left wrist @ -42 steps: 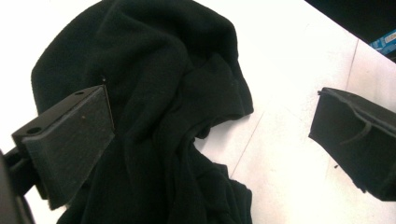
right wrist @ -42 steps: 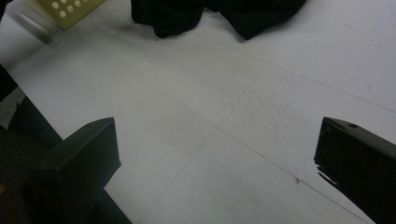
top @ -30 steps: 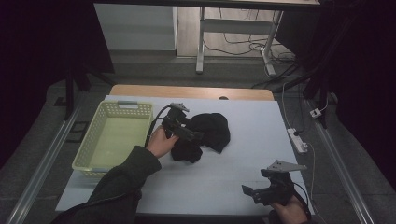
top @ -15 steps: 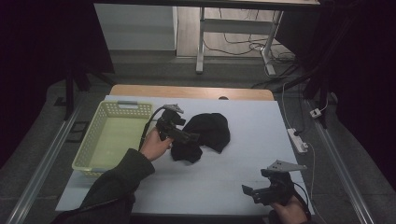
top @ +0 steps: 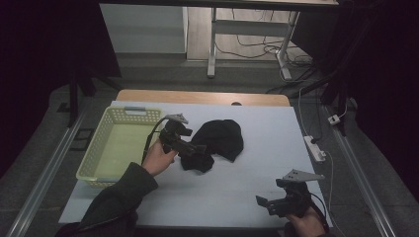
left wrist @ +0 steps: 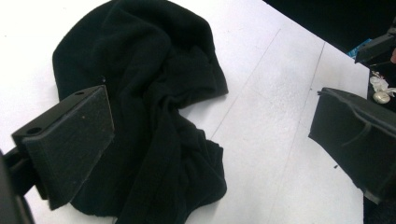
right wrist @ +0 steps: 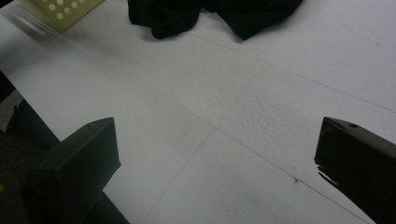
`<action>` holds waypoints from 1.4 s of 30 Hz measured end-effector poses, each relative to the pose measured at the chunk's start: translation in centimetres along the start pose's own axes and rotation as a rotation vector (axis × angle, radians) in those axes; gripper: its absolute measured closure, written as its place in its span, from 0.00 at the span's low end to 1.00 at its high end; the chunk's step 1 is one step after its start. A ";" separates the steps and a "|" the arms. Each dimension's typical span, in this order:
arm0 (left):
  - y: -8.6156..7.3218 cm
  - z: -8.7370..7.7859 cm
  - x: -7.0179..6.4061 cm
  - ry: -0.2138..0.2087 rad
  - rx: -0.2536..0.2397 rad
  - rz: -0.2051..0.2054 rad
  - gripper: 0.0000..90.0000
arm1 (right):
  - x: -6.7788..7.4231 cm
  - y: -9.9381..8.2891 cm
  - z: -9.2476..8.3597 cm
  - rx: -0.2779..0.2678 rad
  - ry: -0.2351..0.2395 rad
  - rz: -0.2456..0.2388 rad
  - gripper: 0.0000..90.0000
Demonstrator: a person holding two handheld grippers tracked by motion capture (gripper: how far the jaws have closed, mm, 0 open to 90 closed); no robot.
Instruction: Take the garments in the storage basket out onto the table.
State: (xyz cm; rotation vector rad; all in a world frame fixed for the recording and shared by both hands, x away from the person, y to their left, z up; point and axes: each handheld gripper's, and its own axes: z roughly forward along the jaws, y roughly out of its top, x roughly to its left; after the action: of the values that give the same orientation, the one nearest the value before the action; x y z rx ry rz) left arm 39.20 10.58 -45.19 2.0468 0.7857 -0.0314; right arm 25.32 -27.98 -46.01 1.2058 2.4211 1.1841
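On the white table top (top: 276,133), near its middle, lies the crumpled black knitted cloth (top: 217,143), bunched into soft folds with one narrower end trailing toward the person's side. Over at that trailing end sits the left gripper (top: 193,150), held in the person's left hand (top: 158,157), and its jaws stand wide apart. From the left gripper view the left gripper (left wrist: 210,140) hangs right over the cloth (left wrist: 154,107): one black padded jaw hovers above the dark fabric, the other above bare table off to the side, and whether either pad actually touches the cloth can't be told. Nothing is pinched between them.

Just beside that hand, at the table's left edge, stands the pale yellow perforated plastic basket (top: 106,148), with nothing visible inside it.

Down at the near right corner, well apart from the cloth, the right gripper (top: 269,203) sits low over the table, jaws spread wide as well. Its own view shows the right gripper (right wrist: 215,158) with bare white surface between the pads, the cloth (right wrist: 210,14) far ahead.
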 end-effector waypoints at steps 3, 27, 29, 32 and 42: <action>-0.4 -0.2 -0.1 -0.006 -0.004 -0.004 0.00 | 0.0 0.0 0.0 0.001 0.001 -0.001 0.00; -3.3 -2.5 -1.1 0.003 0.010 -0.010 0.00 | 0.1 0.0 -0.1 -0.006 0.000 -0.007 0.00; -3.5 -2.8 -1.2 0.006 0.009 -0.010 0.00 | 0.1 0.0 -0.1 -0.005 -0.002 -0.008 0.00; -3.8 -3.2 -1.3 0.013 0.010 -0.008 0.00 | 0.1 0.0 -0.1 -0.006 -0.001 -0.006 0.00; -5.0 -4.4 -1.8 0.024 -0.002 -0.020 0.00 | 0.1 0.0 -0.1 -0.006 -0.002 -0.006 0.00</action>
State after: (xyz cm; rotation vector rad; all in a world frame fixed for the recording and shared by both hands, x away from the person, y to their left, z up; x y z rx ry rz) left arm 33.88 14.92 -45.85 2.0414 0.8201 -0.0176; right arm 25.24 -27.97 -45.97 1.1971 2.4161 1.1870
